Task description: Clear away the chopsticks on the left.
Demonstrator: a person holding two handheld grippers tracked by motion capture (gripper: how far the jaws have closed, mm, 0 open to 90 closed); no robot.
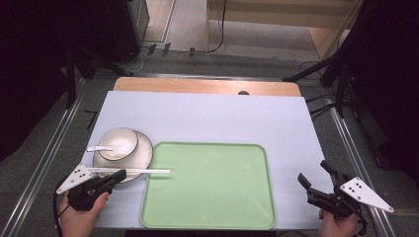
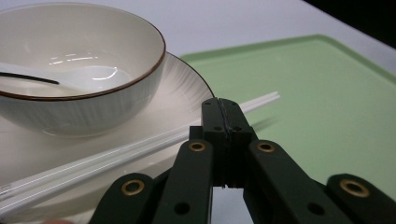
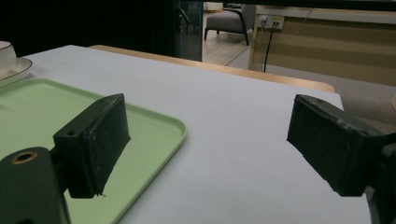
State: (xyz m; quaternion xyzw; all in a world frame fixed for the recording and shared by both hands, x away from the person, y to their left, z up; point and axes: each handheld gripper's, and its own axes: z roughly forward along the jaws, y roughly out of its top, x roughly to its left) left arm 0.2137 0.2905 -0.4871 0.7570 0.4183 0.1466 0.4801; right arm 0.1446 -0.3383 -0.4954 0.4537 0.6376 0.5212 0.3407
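Note:
A white bowl (image 1: 118, 142) with a dark rim sits on a white plate (image 1: 145, 154) at the table's left, and a white spoon (image 1: 100, 147) rests in the bowl. White chopsticks (image 1: 143, 171) lie across the plate's near edge, their tips reaching over the green tray (image 1: 207, 197). My left gripper (image 1: 120, 175) is shut, jaws pressed together, right by the chopsticks. In the left gripper view its tips (image 2: 221, 105) stand in front of the chopsticks (image 2: 116, 156), with the bowl (image 2: 93, 93) behind. My right gripper (image 1: 312, 171) stands open at the front right, nothing between its jaws (image 3: 210, 135).
The pale table cover (image 1: 207, 118) stretches behind the tray, with a wooden strip (image 1: 197, 86) at its far edge. Metal rails (image 1: 44, 163) run along both sides of the table. Stands and cables crowd the floor beyond.

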